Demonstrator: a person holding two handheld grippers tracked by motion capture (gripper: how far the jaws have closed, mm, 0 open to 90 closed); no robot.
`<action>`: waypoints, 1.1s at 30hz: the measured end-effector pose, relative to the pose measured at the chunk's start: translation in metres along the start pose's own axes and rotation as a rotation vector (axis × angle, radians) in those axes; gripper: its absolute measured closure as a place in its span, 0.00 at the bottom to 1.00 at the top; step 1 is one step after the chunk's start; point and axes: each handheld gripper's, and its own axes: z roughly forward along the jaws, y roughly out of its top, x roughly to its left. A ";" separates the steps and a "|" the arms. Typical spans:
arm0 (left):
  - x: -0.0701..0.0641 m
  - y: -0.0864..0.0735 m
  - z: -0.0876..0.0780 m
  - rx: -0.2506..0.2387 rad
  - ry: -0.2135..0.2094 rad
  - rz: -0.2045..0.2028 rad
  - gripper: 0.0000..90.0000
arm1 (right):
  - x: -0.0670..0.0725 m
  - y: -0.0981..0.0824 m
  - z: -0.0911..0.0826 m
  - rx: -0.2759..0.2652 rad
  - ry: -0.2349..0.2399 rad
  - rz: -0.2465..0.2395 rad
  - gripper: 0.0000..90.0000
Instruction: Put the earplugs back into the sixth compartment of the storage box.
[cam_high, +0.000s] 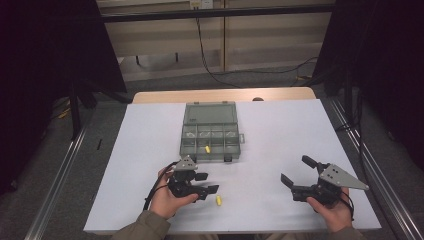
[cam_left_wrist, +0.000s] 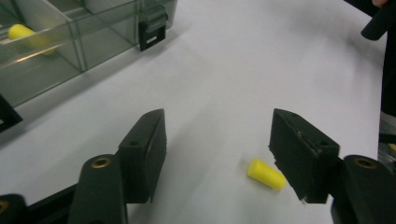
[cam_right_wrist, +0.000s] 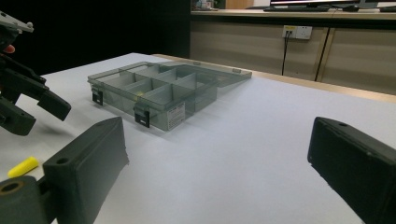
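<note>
So from the high view I've got my left gripper (cam_high: 209, 183) at lower centre-left, jaws apart with nothing in them, and a loose yellow earplug (cam_high: 218, 200) lying on the white table (cam_high: 280, 130) just below its tips. My right gripper (cam_high: 295, 171) sits lower right, jaws wide apart and empty too. Further up mid-frame is the open clear organizer box (cam_high: 210, 131) with another yellow plug (cam_high: 207, 149) in a near compartment

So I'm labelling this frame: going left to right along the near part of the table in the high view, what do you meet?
Left gripper → loose yellow earplug → right gripper.
</note>
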 end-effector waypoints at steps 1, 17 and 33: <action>-0.001 0.000 0.000 0.005 -0.003 0.001 0.44 | 0.000 0.000 0.000 -0.001 -0.001 0.001 0.04; -0.015 -0.004 0.010 0.079 -0.045 0.082 0.66 | 0.001 0.000 0.000 0.003 0.001 -0.004 0.04; -0.022 -0.007 0.018 0.146 -0.102 0.072 0.84 | 0.001 0.000 0.001 0.005 0.000 -0.005 0.04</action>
